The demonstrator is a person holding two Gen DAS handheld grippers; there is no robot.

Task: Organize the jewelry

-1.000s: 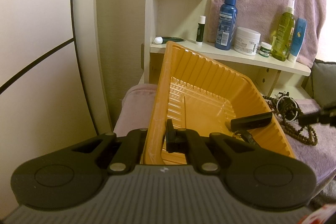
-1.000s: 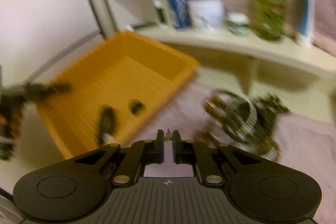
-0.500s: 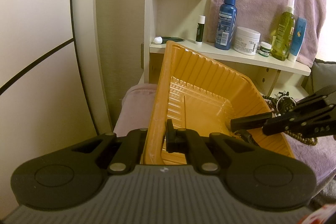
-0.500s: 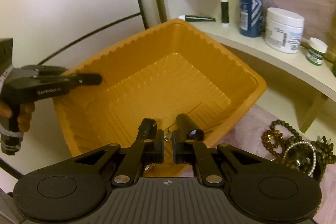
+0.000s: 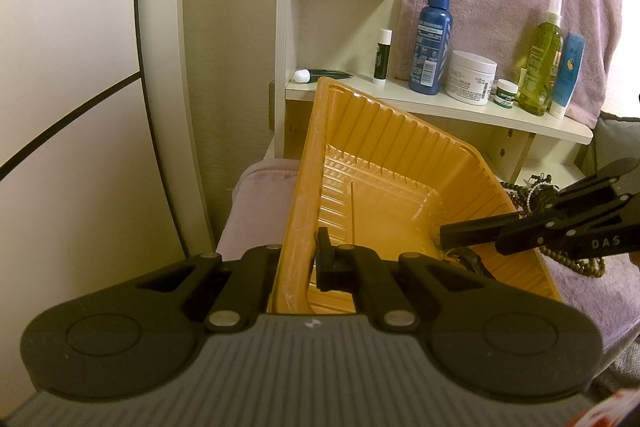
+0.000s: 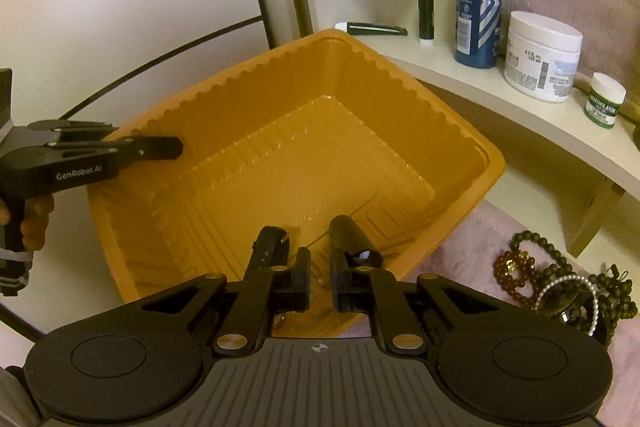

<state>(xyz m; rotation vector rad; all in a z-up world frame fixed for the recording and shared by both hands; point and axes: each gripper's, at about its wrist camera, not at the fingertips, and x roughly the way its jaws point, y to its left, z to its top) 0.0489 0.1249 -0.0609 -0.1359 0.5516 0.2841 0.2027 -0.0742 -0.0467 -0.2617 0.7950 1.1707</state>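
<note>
Jewelry (image 6: 560,283) lay heaped beside the orange tray (image 6: 400,75); left gripper (image 5: 298,259) jaws clamped its rim, right gripper (image 6: 320,273) jaws, just opening, stood empty over it.

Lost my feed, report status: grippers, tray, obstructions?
Left gripper shut on orange tray rim. Right gripper over tray, fingers just been opening, nothing seen between. Dark pieces in tray, bead pile outside. Nothing blocking.
</note>
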